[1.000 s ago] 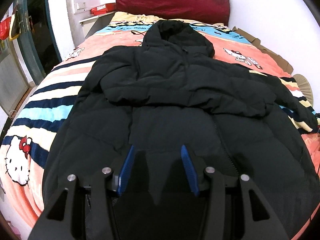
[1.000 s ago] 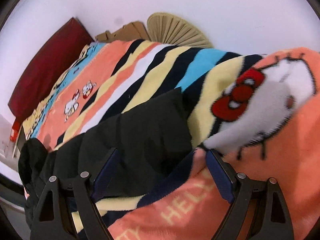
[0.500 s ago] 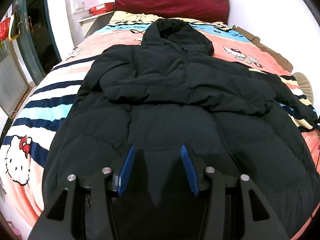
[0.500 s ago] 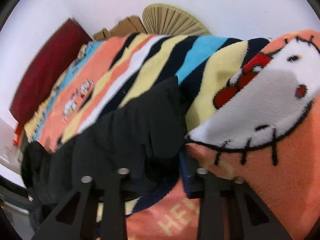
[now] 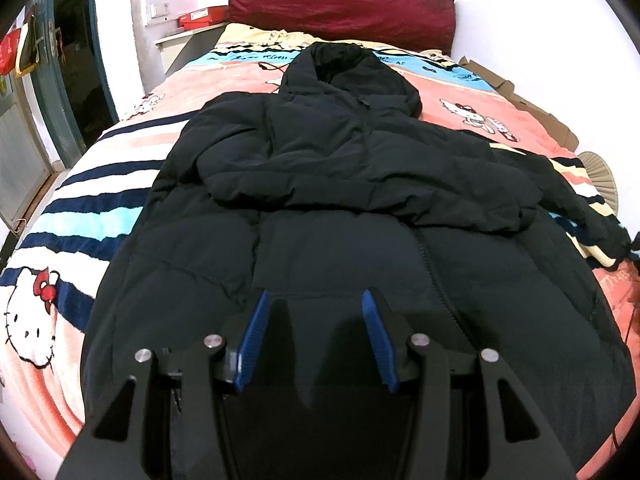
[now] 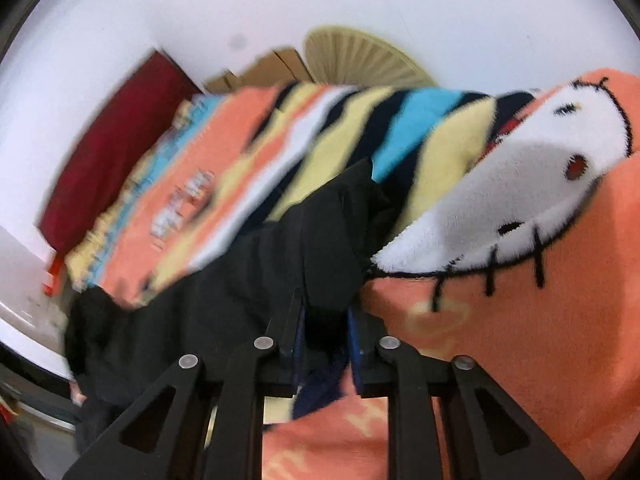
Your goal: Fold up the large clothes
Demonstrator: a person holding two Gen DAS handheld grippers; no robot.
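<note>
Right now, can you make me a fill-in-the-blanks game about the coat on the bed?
1. The coat is colored ____.
2. The right gripper has its jaws shut on the coat's ____.
3. The left gripper has its jaws ____ above the coat.
4. The headboard is dark ____.

Missing words: black; sleeve; open; red
</note>
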